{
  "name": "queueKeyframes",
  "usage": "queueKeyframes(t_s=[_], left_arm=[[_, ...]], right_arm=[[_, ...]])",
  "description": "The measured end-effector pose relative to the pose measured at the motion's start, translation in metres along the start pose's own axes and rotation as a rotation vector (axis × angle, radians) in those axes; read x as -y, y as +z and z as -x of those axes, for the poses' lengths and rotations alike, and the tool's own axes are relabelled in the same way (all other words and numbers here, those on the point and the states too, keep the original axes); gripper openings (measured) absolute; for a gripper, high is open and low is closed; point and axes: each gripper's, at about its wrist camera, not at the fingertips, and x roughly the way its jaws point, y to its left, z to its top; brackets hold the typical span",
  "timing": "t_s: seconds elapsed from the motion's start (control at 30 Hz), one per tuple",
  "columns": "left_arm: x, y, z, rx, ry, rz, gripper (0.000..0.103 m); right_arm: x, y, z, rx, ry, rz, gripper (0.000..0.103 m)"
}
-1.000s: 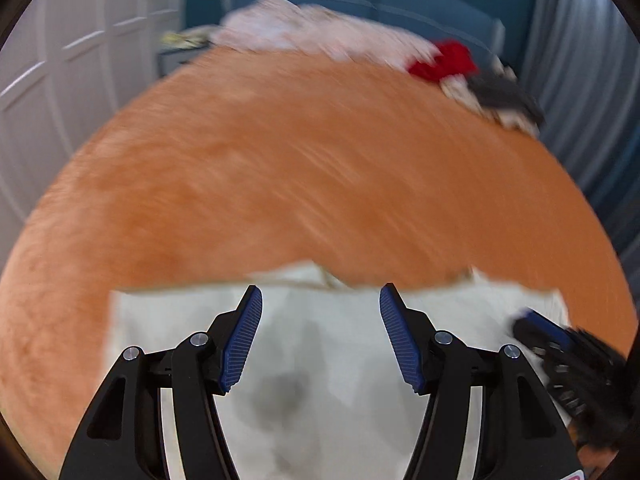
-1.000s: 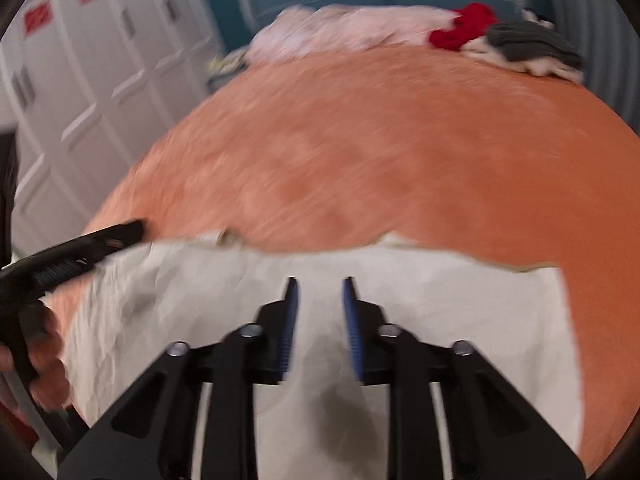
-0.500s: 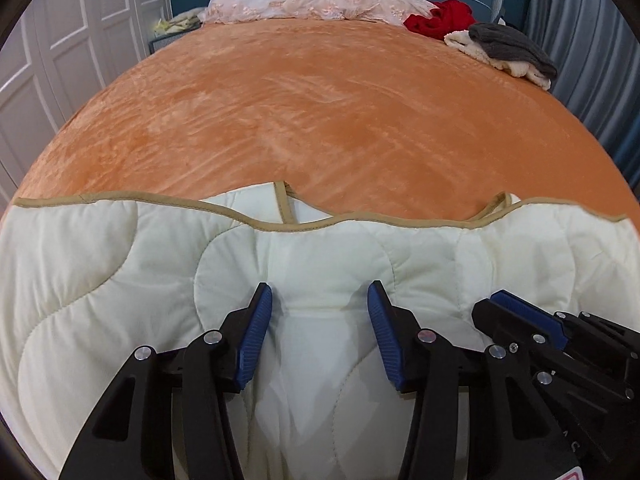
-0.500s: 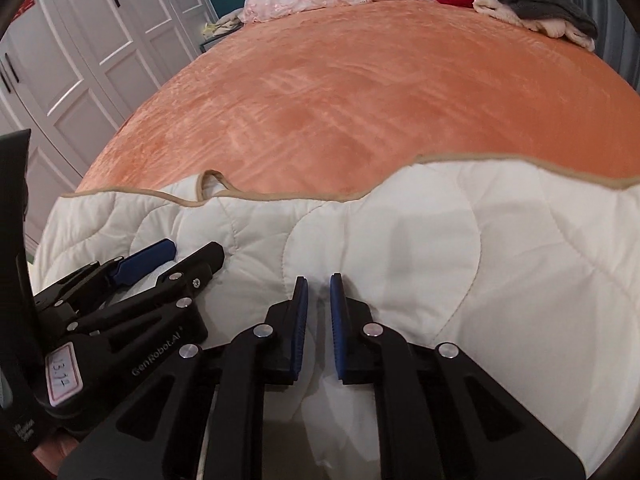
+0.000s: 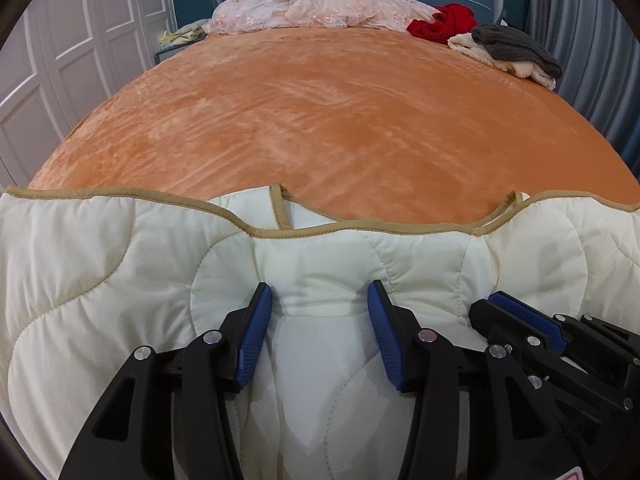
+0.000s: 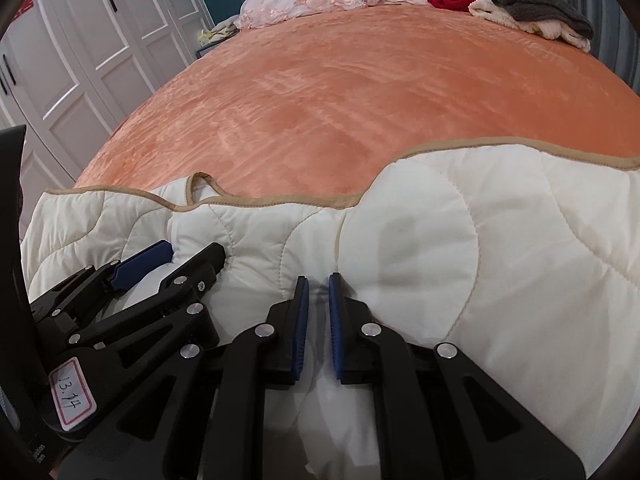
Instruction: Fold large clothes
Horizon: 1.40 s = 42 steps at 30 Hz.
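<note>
Two hand-held grippers meet a cream quilt [image 5: 100,280] spread over the near end of an orange bed [image 5: 340,120]. The left gripper [image 5: 320,320] has just been closing and now stands half spread, a raised fold of the quilt bunched between its blue pads [image 5: 256,332], which press into the fold's sides. Just to its right, almost touching, the right gripper [image 6: 319,320] has its jaws nearly pressed together, pinching a thin ridge of the same quilt. The quilt runs under and beyond both tools, and its tan-bound edge [image 5: 320,232] lies a little ahead of the fingertips, with a folded-back corner ahead and left of the left gripper. Far beyond both tools, at the bed's head, lie pink bedding [image 5: 320,8], a red garment [image 5: 444,24] and a grey one [image 5: 516,46] on cream cloth.
</note>
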Motion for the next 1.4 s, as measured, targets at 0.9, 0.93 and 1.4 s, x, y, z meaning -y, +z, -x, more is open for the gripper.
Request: queueKeyframes(t_s=[0.9, 0.93, 1.4], left_arm=[[-0.044, -0.05, 0.109, -0.006, -0.069, 0.138, 0.051], [-0.044, -0.058, 0.115, -0.013, -0.073, 0.149, 0.051], [-0.015, -0.102, 0.117, -0.067, 0.017, 0.079, 0.052]], right_arm=[[-0.003, -0.061, 0.121, 0.07, -0.003, -0.071, 0.019], [-0.004, -0.069, 0.124, 0.058, 0.01, -0.084, 0.019], [-0.027, -0.109, 0.11, -0.063, -0.023, -0.051, 0.018]])
